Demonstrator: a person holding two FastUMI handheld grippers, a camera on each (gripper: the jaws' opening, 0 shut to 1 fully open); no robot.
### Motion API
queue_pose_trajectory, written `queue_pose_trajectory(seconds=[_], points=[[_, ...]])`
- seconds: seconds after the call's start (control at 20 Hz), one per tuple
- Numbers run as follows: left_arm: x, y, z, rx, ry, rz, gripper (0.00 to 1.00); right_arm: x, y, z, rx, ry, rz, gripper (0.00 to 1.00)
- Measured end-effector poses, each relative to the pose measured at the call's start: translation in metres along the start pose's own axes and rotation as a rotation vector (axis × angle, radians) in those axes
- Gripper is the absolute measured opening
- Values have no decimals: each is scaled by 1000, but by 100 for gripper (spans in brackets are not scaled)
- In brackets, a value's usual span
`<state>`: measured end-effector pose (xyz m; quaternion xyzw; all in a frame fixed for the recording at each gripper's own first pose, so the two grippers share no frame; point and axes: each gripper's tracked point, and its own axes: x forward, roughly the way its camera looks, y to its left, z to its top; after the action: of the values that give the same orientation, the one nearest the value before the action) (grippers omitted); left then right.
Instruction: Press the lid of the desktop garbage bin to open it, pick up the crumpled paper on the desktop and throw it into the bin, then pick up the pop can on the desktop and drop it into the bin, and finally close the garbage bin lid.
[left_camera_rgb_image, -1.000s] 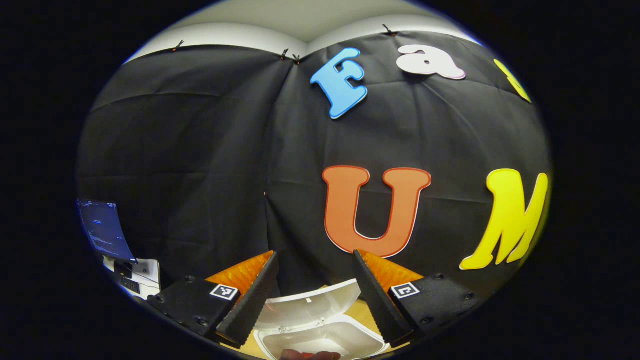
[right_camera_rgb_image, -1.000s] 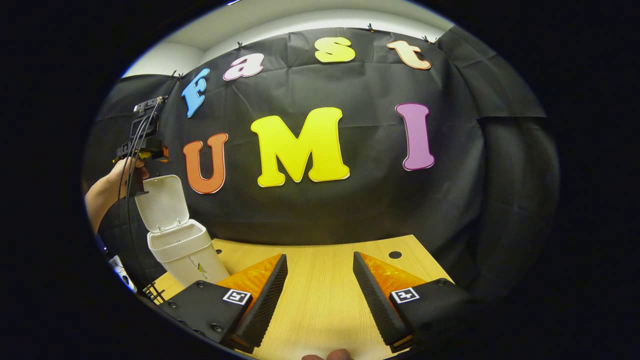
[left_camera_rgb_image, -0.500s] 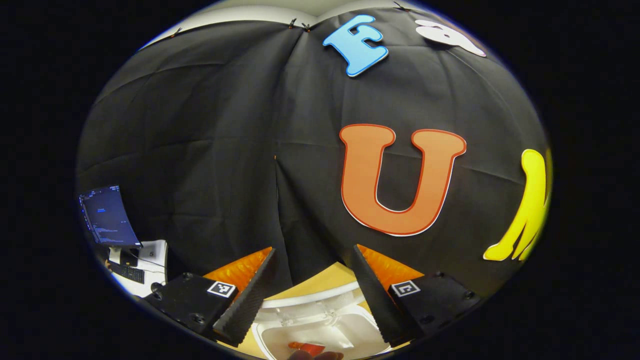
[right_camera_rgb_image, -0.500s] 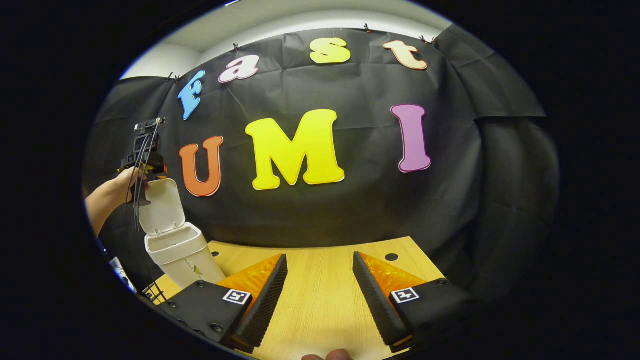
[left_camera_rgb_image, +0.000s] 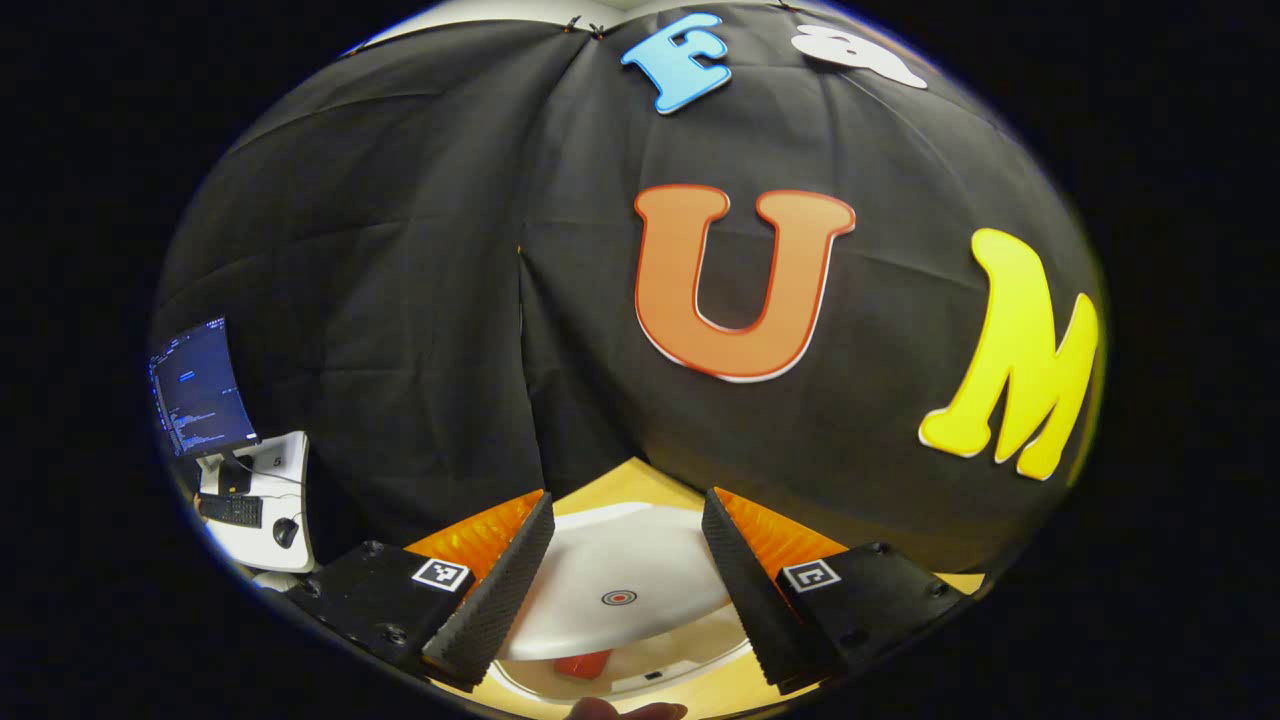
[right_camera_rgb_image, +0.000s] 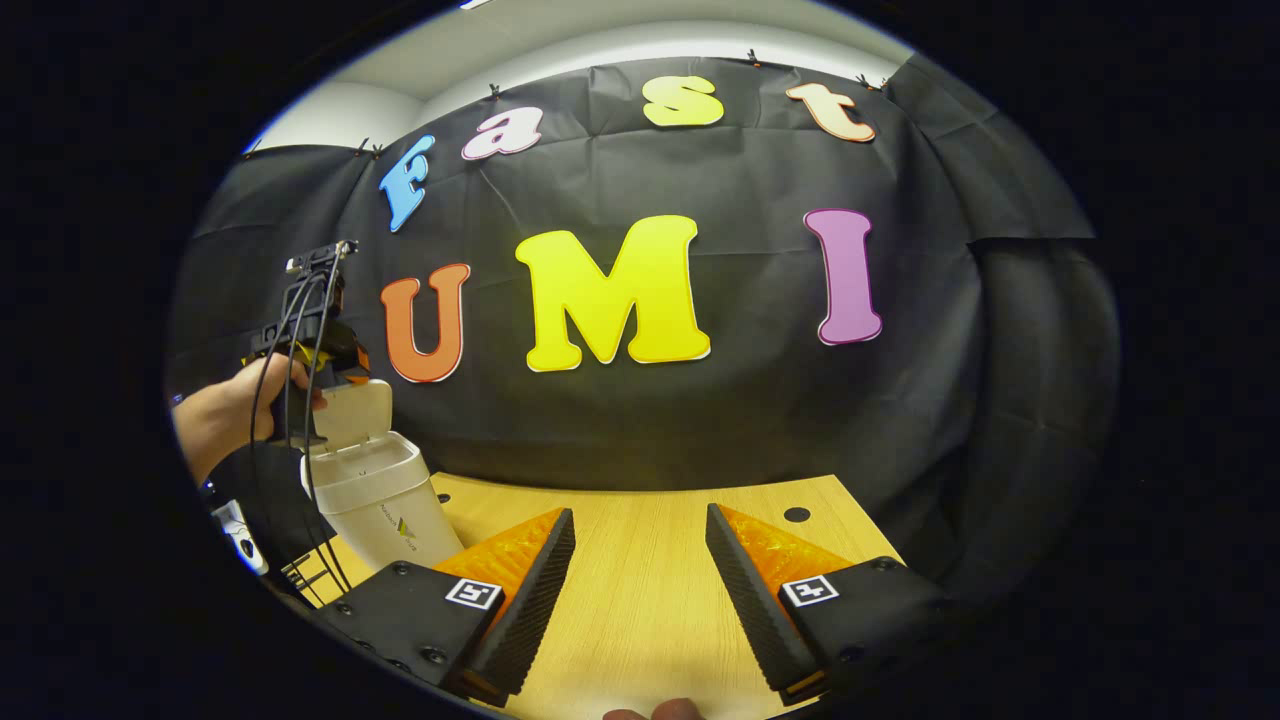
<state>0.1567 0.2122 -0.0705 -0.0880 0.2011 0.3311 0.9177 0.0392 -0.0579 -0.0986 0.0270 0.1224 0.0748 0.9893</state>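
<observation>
Below, the left gripper (left_camera_rgb_image: 625, 575) hangs over the garbage bin (left_camera_rgb_image: 640, 675), its jaws spread wide and gripping nothing; the lid (left_camera_rgb_image: 620, 590) lies between and beneath the two fingers, tilted partway down over the mouth, its outer face with a small target mark turned up toward the camera. Whether a finger touches the lid cannot be told from this angle. A red object (left_camera_rgb_image: 585, 663), possibly the pop can, shows inside the bin under the lid's near edge.

The right gripper (right_camera_rgb_image: 635, 590) has its jaws equally wide apart, empty, held above the bare wooden worktop (right_camera_rgb_image: 640, 560).

From the right gripper view the bin (right_camera_rgb_image: 385, 510) stands upright near the worktop's left end, long axis vertical, with its lid (right_camera_rgb_image: 358, 412) hinged at the back and raised at a slant. A hand (right_camera_rgb_image: 245, 405) holds the left gripper (right_camera_rgb_image: 320, 335) just at the lid's upper edge. A monitor (left_camera_rgb_image: 195, 388) and a small white desk (left_camera_rgb_image: 255, 500) appear at the far left of the left gripper view.
</observation>
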Motion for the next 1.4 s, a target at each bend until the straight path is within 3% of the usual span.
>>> queue_pose_trajectory(seconds=[0.3, 0.6, 0.7, 1.1, 1.4], points=[[-5, -6, -59, -2, 49, 36, 98, -8, -19, -9, -3, 20, -6, 86], [-8, -6, -84, 47, 45, 50, 98, -7, -23, -13, -11, 32, 10, 86], [-6, -4, -80, 77, 3, 54, 98, -5, -19, -15, -17, 38, 25, 86], [-5, -5, -87, 34, -125, 41, 99, -6, -9, -17, -36, 47, 51, 86], [-7, -5, -82, 44, -143, 30, 99, -6, -6, -17, -33, 51, 41, 86]])
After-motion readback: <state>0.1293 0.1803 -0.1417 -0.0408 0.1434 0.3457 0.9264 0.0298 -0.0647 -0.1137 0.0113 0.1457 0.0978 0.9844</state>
